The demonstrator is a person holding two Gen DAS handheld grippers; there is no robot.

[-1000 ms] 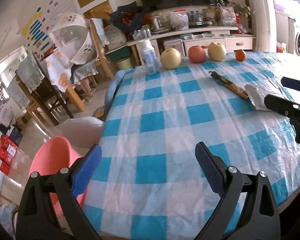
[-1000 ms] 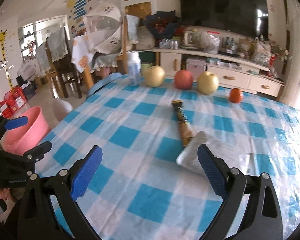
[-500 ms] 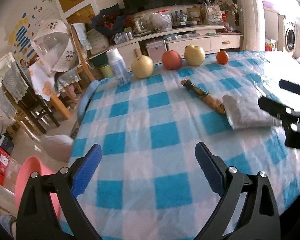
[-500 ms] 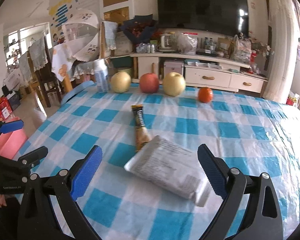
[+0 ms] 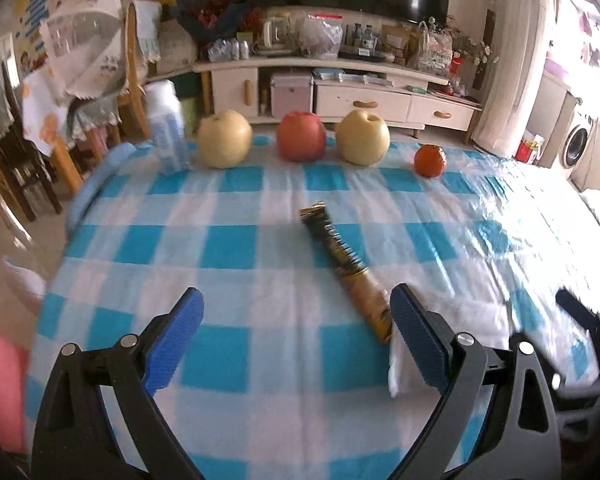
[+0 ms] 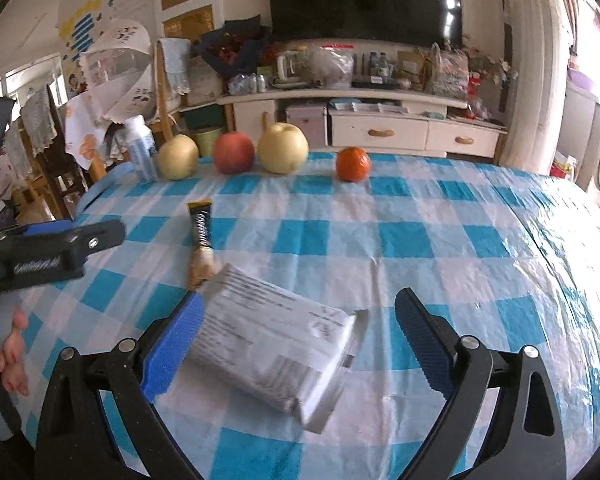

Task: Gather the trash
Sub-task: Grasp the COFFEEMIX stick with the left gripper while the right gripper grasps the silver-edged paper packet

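Observation:
A grey-white printed plastic pouch (image 6: 278,340) lies on the blue-checked tablecloth (image 6: 420,240), between the open jaws of my right gripper (image 6: 296,344), which is empty. A black-and-gold snack wrapper (image 6: 202,240) lies just beyond the pouch, touching its far corner. In the left wrist view the wrapper (image 5: 346,268) lies ahead and to the right of my left gripper (image 5: 296,340), which is open and empty. A white edge of the pouch (image 5: 396,356) shows beside its right finger. The right gripper (image 5: 580,320) shows at that view's right edge.
Two yellow pears (image 6: 178,156) (image 6: 283,150), a red apple (image 6: 234,152), an orange (image 6: 353,164) and a white bottle (image 6: 140,152) stand along the table's far edge. A pink bin (image 5: 0,380) sits on the floor at the left. Chairs and a TV cabinet stand beyond.
Both grippers have swung right and moved forward over the table. The pouch now sits between the right gripper's jaws. The wrapper is closer to the left gripper.

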